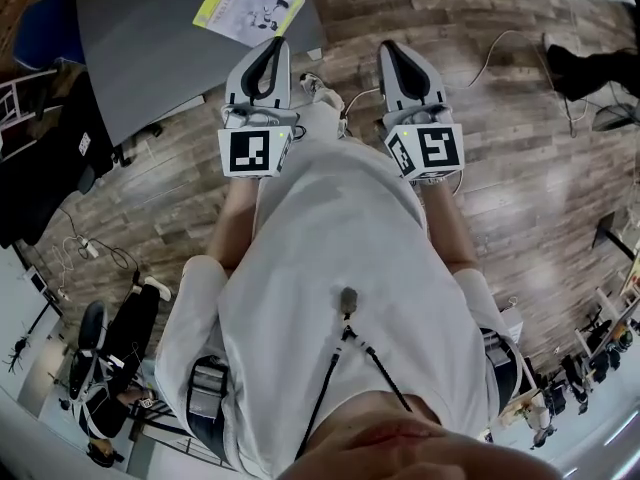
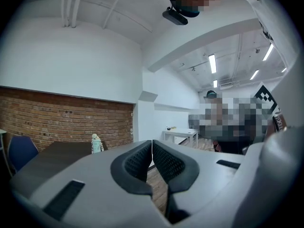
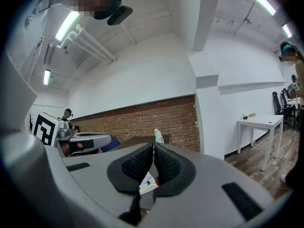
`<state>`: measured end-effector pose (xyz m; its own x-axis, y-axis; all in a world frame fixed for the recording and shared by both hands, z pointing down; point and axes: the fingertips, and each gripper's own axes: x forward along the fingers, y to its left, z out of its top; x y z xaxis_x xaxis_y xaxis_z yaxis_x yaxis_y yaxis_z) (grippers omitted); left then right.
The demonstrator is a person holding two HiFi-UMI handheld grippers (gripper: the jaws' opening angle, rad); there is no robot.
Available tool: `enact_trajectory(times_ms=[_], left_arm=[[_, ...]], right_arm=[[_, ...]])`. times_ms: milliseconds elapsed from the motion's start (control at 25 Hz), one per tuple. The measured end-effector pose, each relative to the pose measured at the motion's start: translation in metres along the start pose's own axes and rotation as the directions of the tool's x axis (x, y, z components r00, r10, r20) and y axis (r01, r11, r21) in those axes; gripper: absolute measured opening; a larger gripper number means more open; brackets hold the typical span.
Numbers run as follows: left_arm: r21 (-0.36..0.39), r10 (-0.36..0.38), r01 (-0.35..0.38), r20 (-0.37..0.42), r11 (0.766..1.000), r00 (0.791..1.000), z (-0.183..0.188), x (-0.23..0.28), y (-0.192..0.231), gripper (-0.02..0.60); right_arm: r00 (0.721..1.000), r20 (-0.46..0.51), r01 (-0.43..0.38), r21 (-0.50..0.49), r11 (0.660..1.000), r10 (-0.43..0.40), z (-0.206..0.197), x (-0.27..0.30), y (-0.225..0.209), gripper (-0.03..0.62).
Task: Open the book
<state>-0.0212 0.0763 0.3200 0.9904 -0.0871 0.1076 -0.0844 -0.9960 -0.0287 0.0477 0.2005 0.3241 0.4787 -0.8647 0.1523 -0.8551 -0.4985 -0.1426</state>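
The book (image 1: 248, 6) lies flat on the grey table (image 1: 150, 58), near its far corner. Short of it, the left gripper (image 1: 272, 43) and right gripper (image 1: 388, 46) are side by side over the wooden floor (image 1: 520, 138). Both have their jaws pressed together on nothing.

Office, brick wall (image 2: 57, 118), wht desk (image 3: 260, 122), strip lights (image 2: 212, 63)

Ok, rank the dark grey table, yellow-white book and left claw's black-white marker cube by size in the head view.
1. dark grey table
2. yellow-white book and black-white marker cube: alike; cube is nearer the camera.
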Motion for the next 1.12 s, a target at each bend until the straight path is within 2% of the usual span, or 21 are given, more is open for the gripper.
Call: enact_trajectory(times_ms=[160,520,720,1120], left_arm=[[-0.003,0.016,-0.016,-0.021,1.0,1.0,-0.004,0.027,0.014,0.025],[-0.022,0.055,-0.056,-0.012,0.998,0.998,-0.004,0.085,0.05,0.025],[-0.064,0.091,-0.089,0.032,0.994,0.995,0.007,0.103,0.074,0.025],[-0.035,0.123,-0.121,0.059,0.992,0.991,0.011,0.118,0.114,0.025]], right_arm=[[1.0,-0.017,-0.012,-0.002,1.0,0.012,0.006,0.028,-0.015,0.037],[0.997,-0.031,-0.071,-0.021,0.997,0.071,0.02,0.101,-0.037,0.037],[0.993,-0.034,-0.113,-0.044,0.993,0.112,0.033,0.138,-0.035,0.037],[0.987,-0.015,-0.161,-0.056,0.985,0.16,0.045,0.193,-0.024,0.037]])
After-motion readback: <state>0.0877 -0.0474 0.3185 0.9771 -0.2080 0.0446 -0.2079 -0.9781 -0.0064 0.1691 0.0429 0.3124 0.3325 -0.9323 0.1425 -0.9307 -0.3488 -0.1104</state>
